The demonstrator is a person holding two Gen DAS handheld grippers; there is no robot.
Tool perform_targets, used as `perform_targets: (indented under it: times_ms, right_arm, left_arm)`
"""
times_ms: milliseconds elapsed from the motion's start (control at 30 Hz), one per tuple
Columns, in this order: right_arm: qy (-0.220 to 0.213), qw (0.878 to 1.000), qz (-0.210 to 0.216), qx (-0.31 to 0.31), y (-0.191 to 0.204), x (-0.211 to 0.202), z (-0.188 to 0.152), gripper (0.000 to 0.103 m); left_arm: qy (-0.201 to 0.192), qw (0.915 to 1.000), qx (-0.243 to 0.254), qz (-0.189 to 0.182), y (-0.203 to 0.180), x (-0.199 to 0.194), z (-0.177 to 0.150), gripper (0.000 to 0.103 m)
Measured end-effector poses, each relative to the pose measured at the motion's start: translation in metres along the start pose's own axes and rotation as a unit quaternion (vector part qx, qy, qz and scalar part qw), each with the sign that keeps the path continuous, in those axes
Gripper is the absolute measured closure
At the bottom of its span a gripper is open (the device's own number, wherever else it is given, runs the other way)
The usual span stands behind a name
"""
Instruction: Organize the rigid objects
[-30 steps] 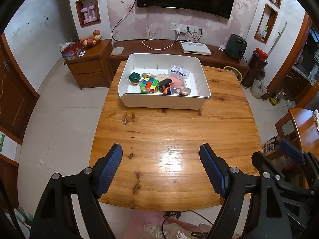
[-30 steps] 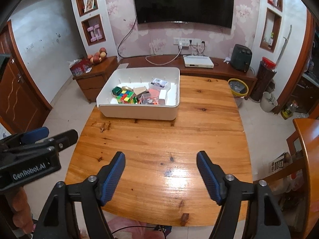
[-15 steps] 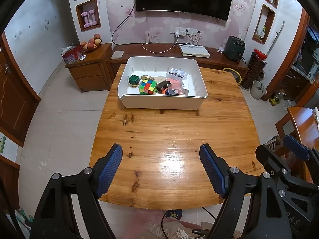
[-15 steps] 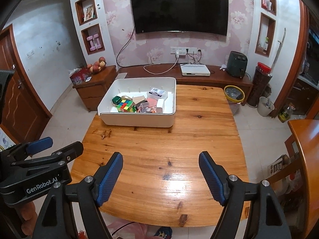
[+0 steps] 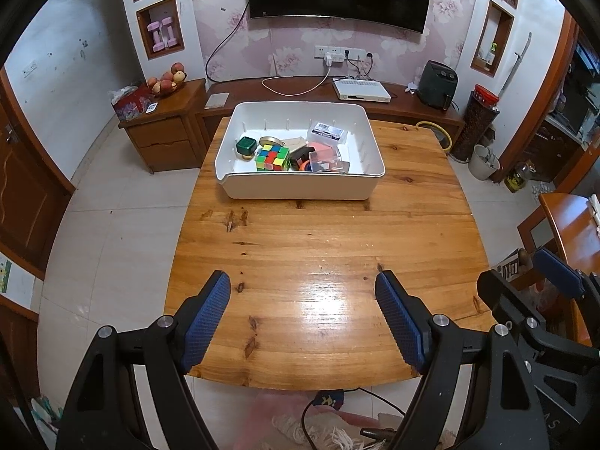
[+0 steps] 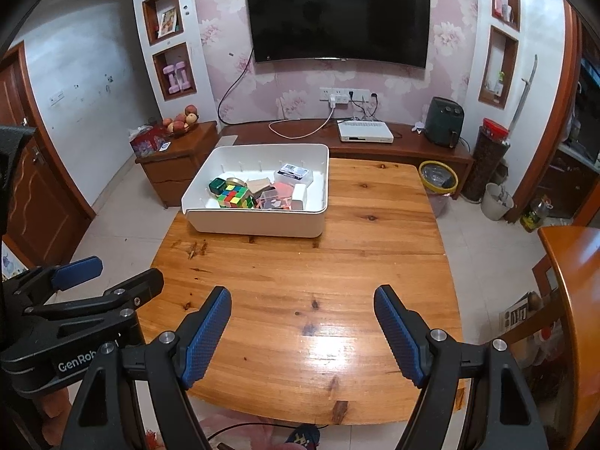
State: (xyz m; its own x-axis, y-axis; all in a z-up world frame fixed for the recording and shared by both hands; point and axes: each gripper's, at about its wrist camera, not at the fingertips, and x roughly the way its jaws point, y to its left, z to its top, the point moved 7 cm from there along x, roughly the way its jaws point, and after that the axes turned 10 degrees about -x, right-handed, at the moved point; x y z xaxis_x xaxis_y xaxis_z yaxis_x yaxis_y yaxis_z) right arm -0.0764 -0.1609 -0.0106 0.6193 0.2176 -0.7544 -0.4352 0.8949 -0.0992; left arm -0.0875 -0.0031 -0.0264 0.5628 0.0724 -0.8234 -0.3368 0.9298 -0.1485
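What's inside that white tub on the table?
The white tub holds a colourful puzzle cube, a dark green cube, a clear labelled box and pink pieces. Anything beneath this pile, or close behind the near wall, is hidden.

Bin (image 5: 300, 187): plain white. Cube (image 5: 272, 158) inside: multicolour squares, green, yellow, red, blue. Small box (image 5: 246, 146): dark green. Clear case (image 5: 325, 158) over pink-red contents. Table (image 5: 322, 262): orange-brown wood, dark knots, glossy. Gripper pads (image 5: 399, 317): blue, dotted texture; frames black. Wallpaper (image 6: 300, 86): pink floral. TV (image 6: 339, 18): black.
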Motion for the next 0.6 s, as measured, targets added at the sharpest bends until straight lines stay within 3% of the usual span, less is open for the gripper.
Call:
perform_targets:
  times_ms: [600]
  right_arm:
    - [0.004,1.0,-0.002,0.002,-0.0081,0.0003,-0.0041,0.024]
  left_arm:
    - [0.001,1.0,0.001,0.0,-0.0015,0.0015,-0.0016,0.021]
